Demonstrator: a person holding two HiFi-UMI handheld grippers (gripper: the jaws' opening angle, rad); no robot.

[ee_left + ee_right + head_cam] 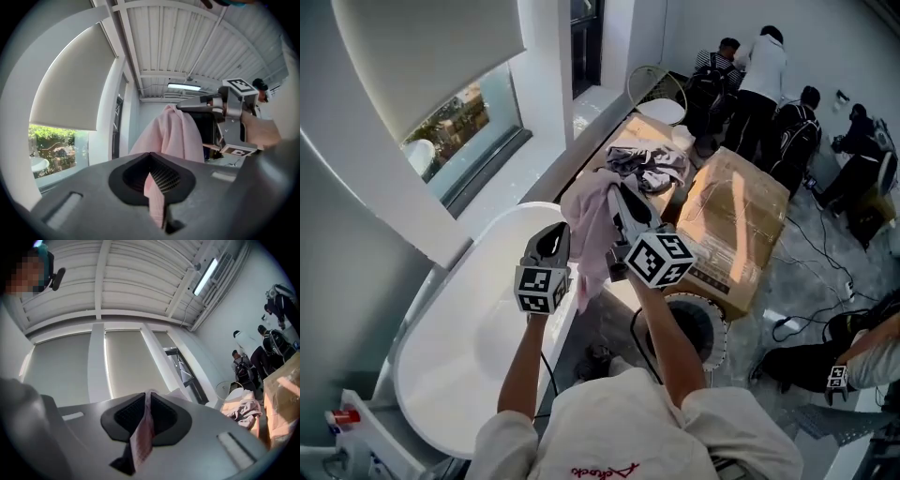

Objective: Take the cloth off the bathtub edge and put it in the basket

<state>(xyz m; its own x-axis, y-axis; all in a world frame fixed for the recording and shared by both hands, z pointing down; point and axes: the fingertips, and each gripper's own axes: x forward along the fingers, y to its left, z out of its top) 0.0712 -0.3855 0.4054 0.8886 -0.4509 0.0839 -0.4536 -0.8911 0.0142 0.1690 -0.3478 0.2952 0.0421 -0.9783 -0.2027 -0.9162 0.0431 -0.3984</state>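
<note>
A pale pink cloth [592,234] hangs in the air between my two grippers, above the right rim of the white bathtub [441,366]. My left gripper [565,232] is shut on one edge of it, and a strip of pink fabric [155,199] shows pinched in its jaws. My right gripper [621,204] is shut on the cloth's upper part, with fabric [142,437] clamped in its jaws. In the left gripper view the cloth [171,136] drapes down from the right gripper [185,107]. A round wire basket [705,328] stands on the floor by my right side.
A heap of grey and white clothes [649,169] lies beyond the cloth, next to a large cardboard box [739,225]. A second wire-framed round thing [654,86] stands further back. Several people [769,84] crouch and stand at the far right. Cables [811,281] run across the floor.
</note>
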